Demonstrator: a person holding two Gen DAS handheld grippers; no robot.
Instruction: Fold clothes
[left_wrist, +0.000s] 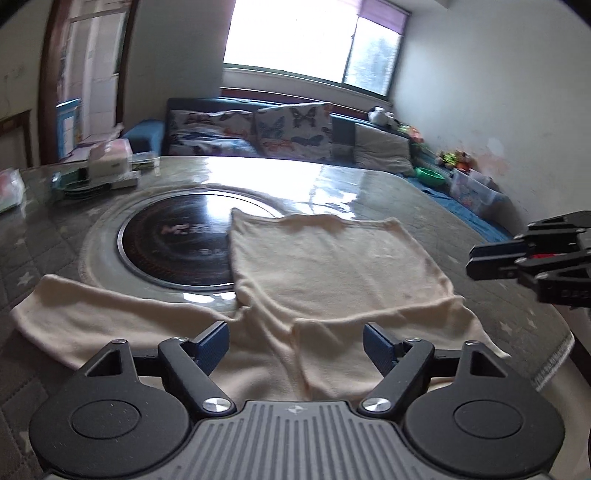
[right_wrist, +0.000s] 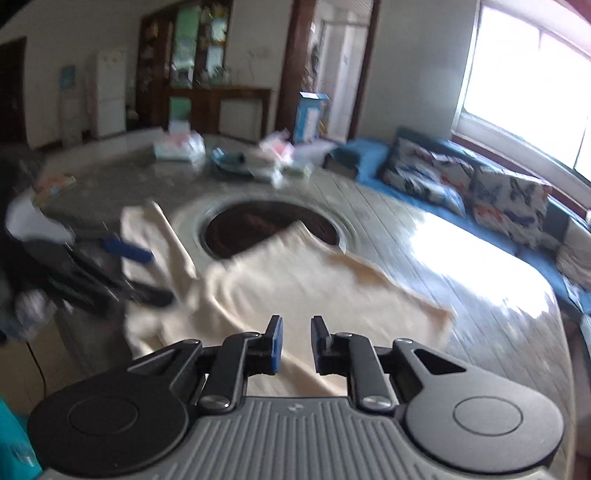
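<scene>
Left wrist view: left tongs (left_wrist: 295, 345) spread wide, right tongs (right_wrist: 296, 341) parted, both empty above cream garment (left_wrist: 332, 266).

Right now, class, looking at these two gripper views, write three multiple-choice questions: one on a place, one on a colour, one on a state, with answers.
1. Where does the garment lie?
A. on the sofa
B. on the table, partly over the round black cooktop
C. on the floor

2. What colour is the garment?
A. cream
B. red
C. navy

3. How is the left gripper?
A. shut on the garment
B. out of view
C. open, holding nothing

Answers: B, its corner overlaps the cooktop set in the table; A, pale cream cloth; C, the fingers stand wide apart.
</scene>
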